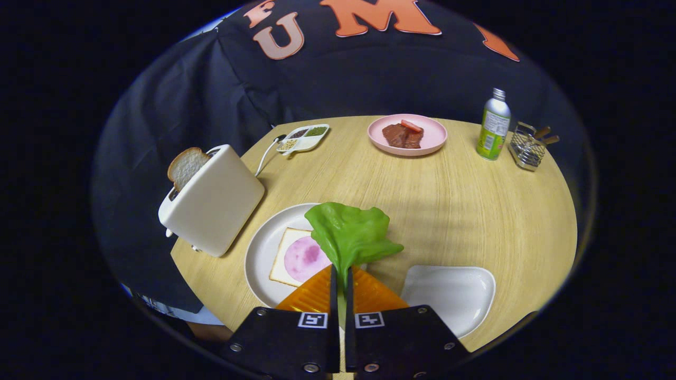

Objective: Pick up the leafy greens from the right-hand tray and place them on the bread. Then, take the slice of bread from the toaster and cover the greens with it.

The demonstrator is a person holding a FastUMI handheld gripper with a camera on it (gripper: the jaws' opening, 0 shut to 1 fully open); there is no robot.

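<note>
The round wooden table (422,211) is carrying everything. The white toaster (214,200) is standing at its left side, a slice of bread (185,166) sticking up from the slot. Just beside it, the round white plate (264,248) is holding a bread slice (282,253) topped with a pink round of meat (303,258). The white tray (454,295) on the right is lying bare. The gripper (340,277) is pinching the leafy greens (351,235) between nearly closed fingers, the leaf hanging over the plate's right edge. Farther back, a pink plate (430,140) is holding dark meat (401,136), a divided dish (303,138) is holding seasonings, and a bottle (494,126) is standing beside a wire basket (527,148).
</note>
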